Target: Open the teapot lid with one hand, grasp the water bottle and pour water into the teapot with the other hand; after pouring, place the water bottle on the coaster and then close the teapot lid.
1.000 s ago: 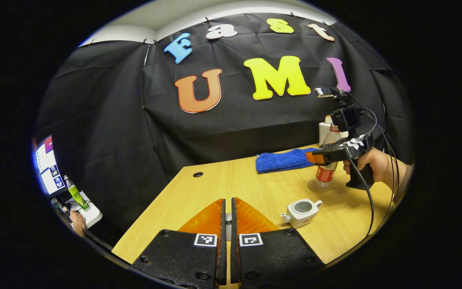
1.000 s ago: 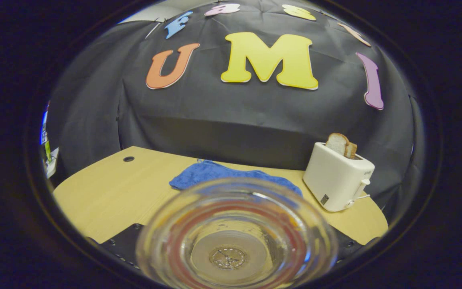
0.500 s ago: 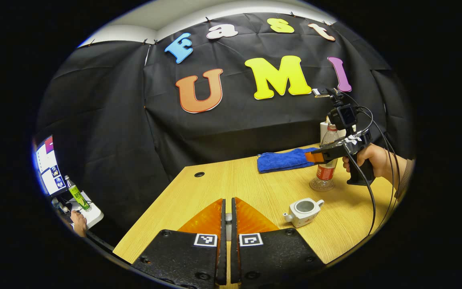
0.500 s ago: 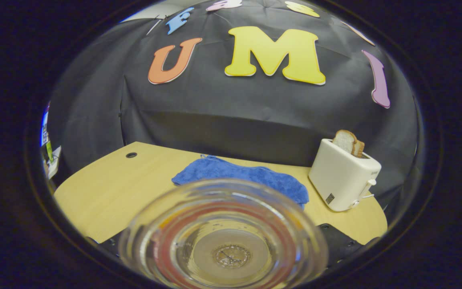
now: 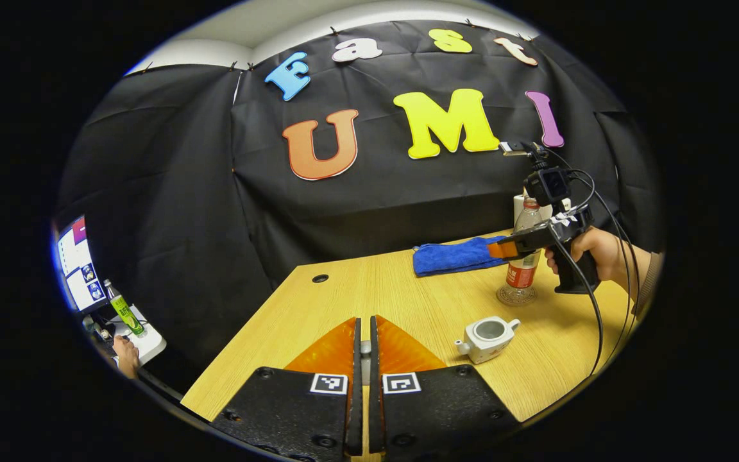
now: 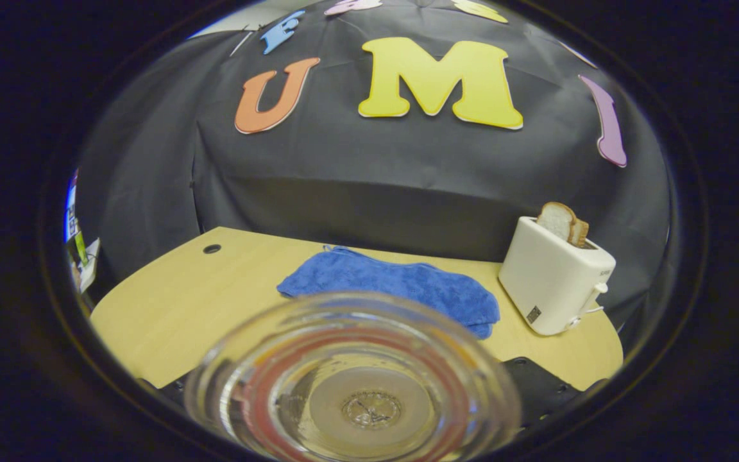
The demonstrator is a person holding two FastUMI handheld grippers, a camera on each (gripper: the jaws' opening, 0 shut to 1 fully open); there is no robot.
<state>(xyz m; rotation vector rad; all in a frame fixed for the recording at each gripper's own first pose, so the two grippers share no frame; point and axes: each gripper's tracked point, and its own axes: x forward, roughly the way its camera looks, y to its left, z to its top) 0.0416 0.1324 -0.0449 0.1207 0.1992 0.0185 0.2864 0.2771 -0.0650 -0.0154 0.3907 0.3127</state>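
On the wooden table (image 5: 408,301), the teapot (image 5: 486,337) served as the landmark: it sat upright near the front edge with its top open and no lid on it, spout pointing toward the left gripper. Just behind the teapot, the water bottle (image 5: 523,256) stood upright, long axis vertical, its base resting on or just above the clear coaster (image 5: 517,296); contact could not be told. The right gripper (image 5: 504,250), held by a hand (image 5: 594,253), reached in from the side and had both fingers around the bottle's upper body, above the red label. In the right gripper view the bottle (image 6: 353,391) filled the foreground, so the fingers themselves were hidden, and whether they still pressed could not be told.

Nearer than the teapot and to its left, the left gripper (image 5: 362,350) hovered with its fingers nearly together, a small pale piece pinched in the slit between them, probably the lid, though too little showed to be sure. The coming move likely turned on this: the teapot lay ahead and to the right of the left gripper, closer to it than to the right.

Behind the teapot lay a blue cloth (image 5: 456,255), and beyond the bottle a white toaster (image 6: 555,276) with bread.
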